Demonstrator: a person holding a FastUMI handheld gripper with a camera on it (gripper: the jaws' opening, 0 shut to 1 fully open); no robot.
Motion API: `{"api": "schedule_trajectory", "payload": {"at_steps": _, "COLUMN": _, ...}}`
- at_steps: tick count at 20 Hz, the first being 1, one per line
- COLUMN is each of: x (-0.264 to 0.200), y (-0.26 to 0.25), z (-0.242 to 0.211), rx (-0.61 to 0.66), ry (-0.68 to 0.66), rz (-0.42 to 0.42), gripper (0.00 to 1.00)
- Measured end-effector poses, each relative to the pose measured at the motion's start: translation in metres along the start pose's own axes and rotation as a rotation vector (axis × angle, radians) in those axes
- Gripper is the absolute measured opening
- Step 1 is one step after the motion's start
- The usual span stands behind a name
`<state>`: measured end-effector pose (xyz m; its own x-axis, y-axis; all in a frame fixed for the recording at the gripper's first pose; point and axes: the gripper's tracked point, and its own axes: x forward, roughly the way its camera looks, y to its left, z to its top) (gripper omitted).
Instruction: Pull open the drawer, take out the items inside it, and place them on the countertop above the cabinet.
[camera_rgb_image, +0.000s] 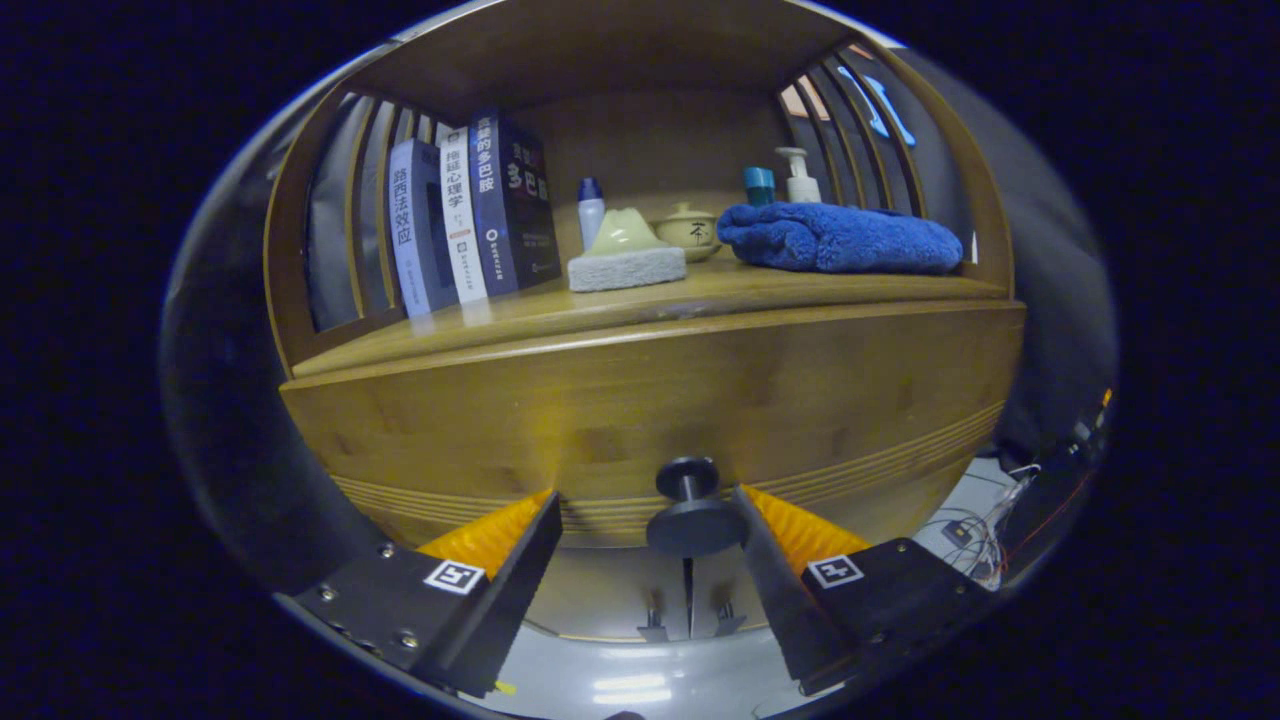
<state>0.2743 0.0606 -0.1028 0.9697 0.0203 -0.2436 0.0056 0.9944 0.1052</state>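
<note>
A: Gripper view: the hand-held gripper (645, 520) is spread wide, holding nothing, with the drawer (650, 410) front right ahead and its knob (690, 510) sitting between the fingers, nearer the right one. Drawer looks closed, so can't see what's inside.

B: And the tabletop (640, 300) above?

A: Books (470, 215), a sponge (627, 262), a small lidded pot (688, 228), bottles, a blue towel (838, 238). Can't tell whether any came out of the drawer.

B: If it's pulling, I'd centre on the knob's stem, squeeze behind the disc, then draw straight back.
</note>
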Motion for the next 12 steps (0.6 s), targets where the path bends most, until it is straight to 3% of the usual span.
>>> {"api": "schedule_trajectory", "payload": {"at_steps": 7, "x": -0.038, "y": -0.012, "z": 0.003, "rx": -0.035, "ry": 0.011, "rz": -0.028, "gripper": 1.0}}
{"api": "schedule_trajectory", "payload": {"at_steps": 12, "x": -0.09, "y": -0.027, "z": -0.001, "rx": -0.063, "ry": 0.031, "rz": -0.057, "gripper": 1.0}}
